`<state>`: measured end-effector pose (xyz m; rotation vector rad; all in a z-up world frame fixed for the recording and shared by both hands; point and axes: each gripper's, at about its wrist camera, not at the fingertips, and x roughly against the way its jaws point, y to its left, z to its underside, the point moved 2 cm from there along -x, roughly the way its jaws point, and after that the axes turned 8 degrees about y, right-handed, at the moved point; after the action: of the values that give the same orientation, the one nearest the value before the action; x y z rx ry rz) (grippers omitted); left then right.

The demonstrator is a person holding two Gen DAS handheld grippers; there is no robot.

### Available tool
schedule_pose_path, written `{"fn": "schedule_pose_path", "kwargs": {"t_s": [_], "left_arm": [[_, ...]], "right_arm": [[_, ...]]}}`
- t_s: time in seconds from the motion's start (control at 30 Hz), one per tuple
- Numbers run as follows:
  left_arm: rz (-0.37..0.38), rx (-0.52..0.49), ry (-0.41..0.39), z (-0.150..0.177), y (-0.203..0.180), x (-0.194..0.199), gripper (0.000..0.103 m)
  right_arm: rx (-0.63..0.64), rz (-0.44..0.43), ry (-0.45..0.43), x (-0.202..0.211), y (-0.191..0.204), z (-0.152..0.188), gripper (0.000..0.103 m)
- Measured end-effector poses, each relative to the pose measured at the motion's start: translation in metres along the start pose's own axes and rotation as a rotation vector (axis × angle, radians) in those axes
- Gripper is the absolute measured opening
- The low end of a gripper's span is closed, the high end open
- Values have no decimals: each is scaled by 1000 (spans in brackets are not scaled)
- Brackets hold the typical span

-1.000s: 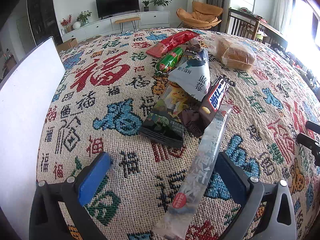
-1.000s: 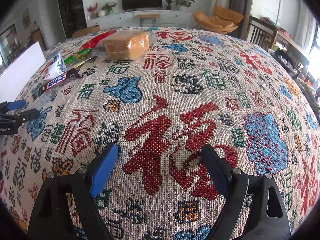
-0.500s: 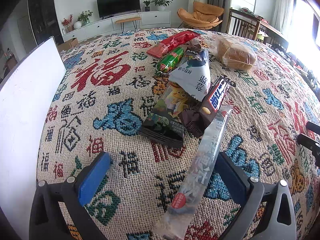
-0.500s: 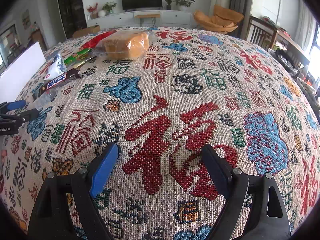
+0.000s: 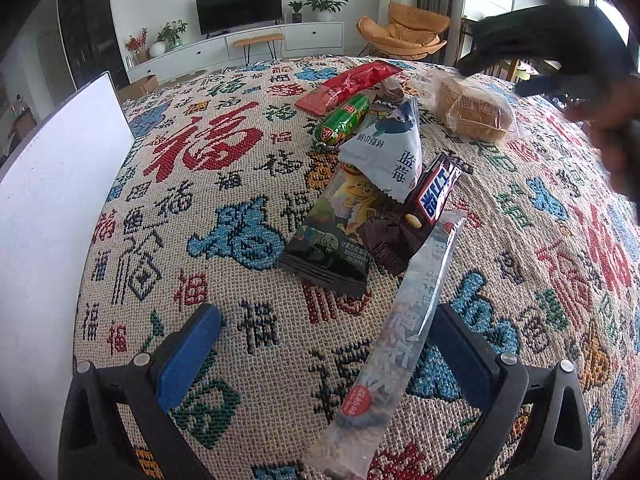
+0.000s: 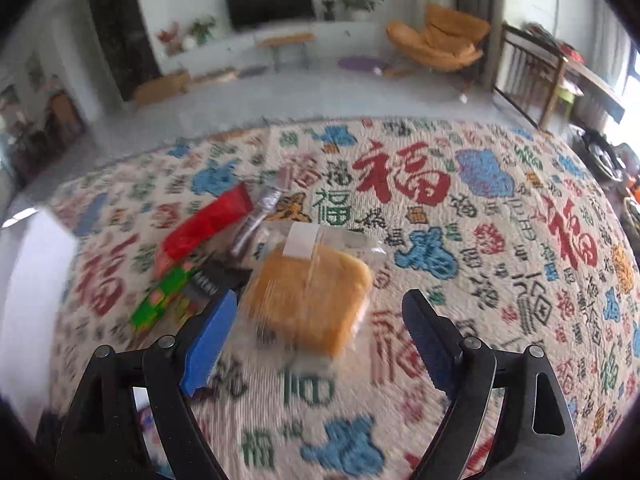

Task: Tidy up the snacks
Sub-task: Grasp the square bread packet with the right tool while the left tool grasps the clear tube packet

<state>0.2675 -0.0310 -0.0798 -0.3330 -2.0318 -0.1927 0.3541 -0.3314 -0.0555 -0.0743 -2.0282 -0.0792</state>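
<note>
Our right gripper [image 6: 316, 340], jaws wide and empty, is nearest the bread [image 6: 310, 300], which lies straight ahead between them.

Wrapped bread [image 6: 308, 304] flat beside heaped snack packets [image 5: 360, 184], labels blurred, possibly chocolate

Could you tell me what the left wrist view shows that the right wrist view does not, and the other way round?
Only the left wrist view shows the long clear packet lying between the open left tool, plus the chocolate bar, the frog-print packet and the white blueberry pouch.

Only the right wrist view shows the open right tool framing the bagged bread, and a thin silver packet beyond it.

Both share the bread, the red packet, the green sausage, the white board and the patterned cloth.
</note>
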Motion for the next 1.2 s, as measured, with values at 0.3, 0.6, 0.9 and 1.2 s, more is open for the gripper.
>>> {"fn": "schedule_pose_path", "kwargs": {"t_s": [0.3, 0.6, 0.9, 1.2], "left_arm": [[0, -1, 0, 0, 0, 0, 103], [1, -1, 0, 0, 0, 0, 103], [1, -2, 0, 0, 0, 0, 103], [2, 7, 4, -1, 0, 0, 103]], "right_arm": [[-29, 33, 19, -46, -3, 15, 82], [131, -33, -28, 38, -71, 143, 82], [164, 22, -121, 44, -95, 206, 86], [132, -12, -45, 33, -105, 205, 91]]}}
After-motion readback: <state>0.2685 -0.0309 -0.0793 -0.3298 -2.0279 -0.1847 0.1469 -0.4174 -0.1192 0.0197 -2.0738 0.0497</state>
